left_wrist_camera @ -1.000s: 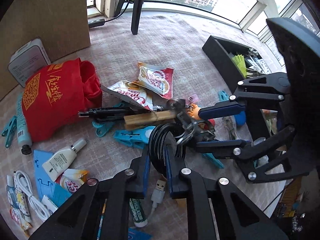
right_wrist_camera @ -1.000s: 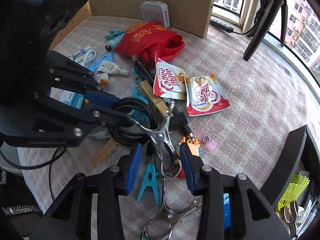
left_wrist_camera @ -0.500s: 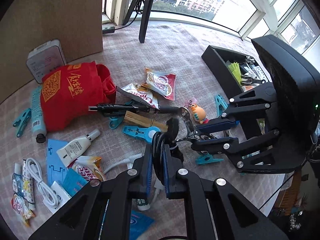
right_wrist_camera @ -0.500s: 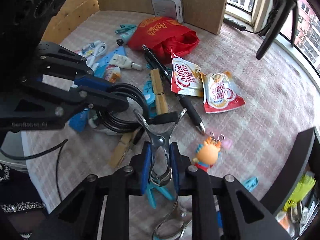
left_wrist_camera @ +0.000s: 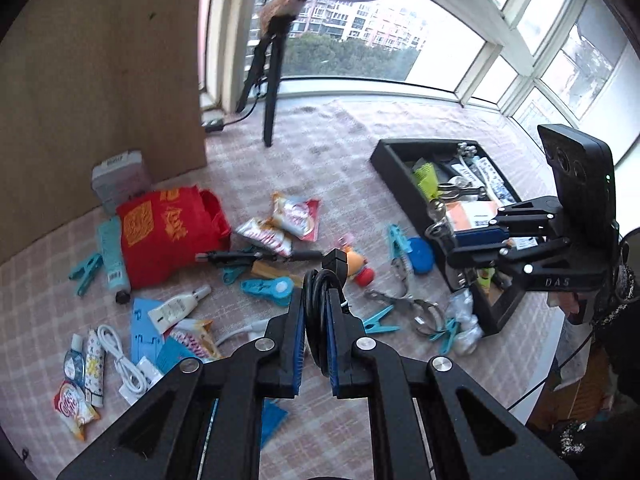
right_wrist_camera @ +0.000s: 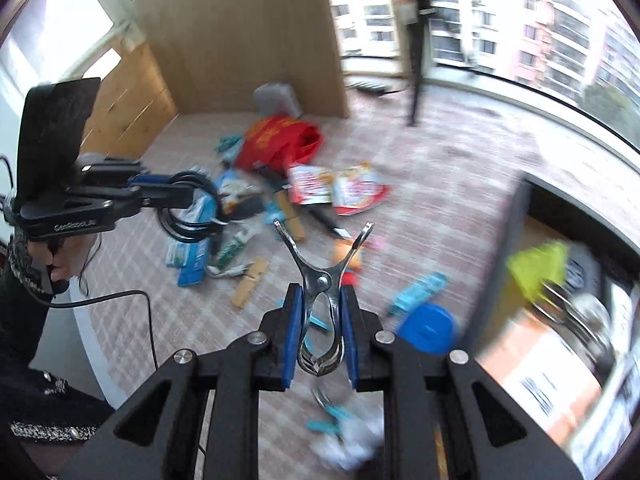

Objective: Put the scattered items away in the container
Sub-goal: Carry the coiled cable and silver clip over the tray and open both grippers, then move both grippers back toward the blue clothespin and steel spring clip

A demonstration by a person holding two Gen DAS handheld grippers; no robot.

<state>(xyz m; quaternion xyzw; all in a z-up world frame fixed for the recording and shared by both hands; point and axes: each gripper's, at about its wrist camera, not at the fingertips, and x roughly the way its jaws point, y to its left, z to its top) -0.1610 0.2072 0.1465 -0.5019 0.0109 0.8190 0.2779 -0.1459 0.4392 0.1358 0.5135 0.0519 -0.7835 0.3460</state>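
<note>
My left gripper (left_wrist_camera: pixel 315 312) is shut on a coiled black cable (left_wrist_camera: pixel 318 300) and holds it up above the table; the cable also shows in the right wrist view (right_wrist_camera: pixel 188 208). My right gripper (right_wrist_camera: pixel 320 320) is shut on a metal clip (right_wrist_camera: pixel 322 272), lifted above the table. In the left wrist view the right gripper (left_wrist_camera: pixel 452 240) hangs over the near edge of the black container (left_wrist_camera: pixel 394 184), which holds several items. The container's wall (right_wrist_camera: pixel 516 216) is at the right in the right wrist view.
Scattered on the checked tablecloth: a red bag (left_wrist_camera: pixel 168 236), coffee creamer sachets (left_wrist_camera: pixel 296 216), a toy figure (left_wrist_camera: pixel 356 264), blue pegs (left_wrist_camera: pixel 268 288), a blue disc (left_wrist_camera: pixel 420 250), metal clips (left_wrist_camera: pixel 404 300), tubes, a white cable (left_wrist_camera: pixel 120 356). A tripod (left_wrist_camera: pixel 268 80) and a wooden board stand behind.
Both grippers have risen from the pile with their loads. The right gripper closed on the metal clip and swung right, to the container. The left gripper lifted the cable coil.
</note>
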